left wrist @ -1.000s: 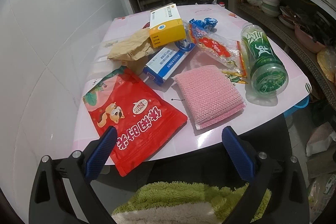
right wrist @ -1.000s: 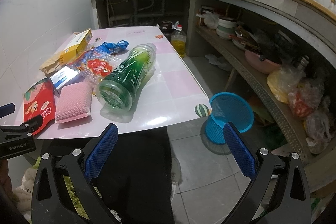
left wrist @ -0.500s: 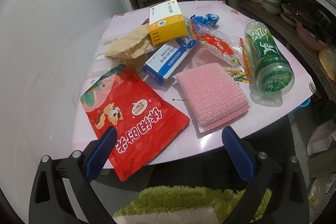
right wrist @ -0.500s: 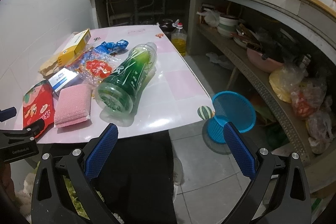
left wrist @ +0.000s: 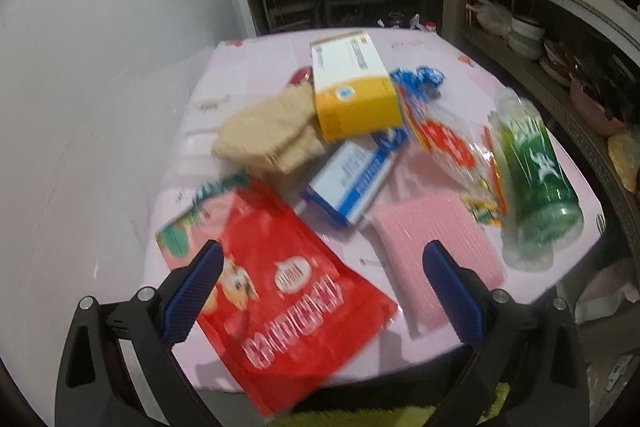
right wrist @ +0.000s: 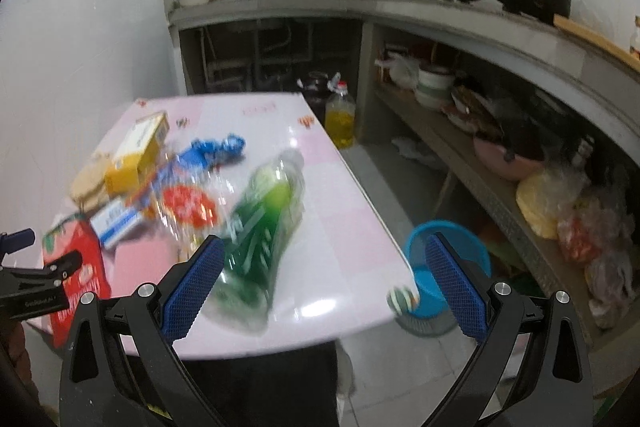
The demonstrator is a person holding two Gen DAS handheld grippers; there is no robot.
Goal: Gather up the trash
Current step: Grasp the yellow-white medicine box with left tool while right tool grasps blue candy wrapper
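Pink tabletop (left wrist: 256, 67) is carrying all the litter, nothing collected yet. Both pairs of tongs are standing wide apart and gripping nothing: the left tongs (left wrist: 320, 277) are hovering over the red snack bag (left wrist: 288, 291) at the near edge, the right tongs (right wrist: 326, 277) are framing the green bottle (right wrist: 260, 239).

The bottle is lying on its side, base toward the camera, neck pointing away toward the far end of the tabletop; its long axis is running slightly leftward in the left view. Being round, it is likely to roll off the near edge if one pad nudges it first. The red bag is lying flat with its long axis diagonal, one corner overhanging the near edge; thin film may slip or drag the pink sponge (left wrist: 436, 251) beside it. The blue basket (right wrist: 448, 267) is sitting on the floor past the corner, so a loose hold could be dropping things short.
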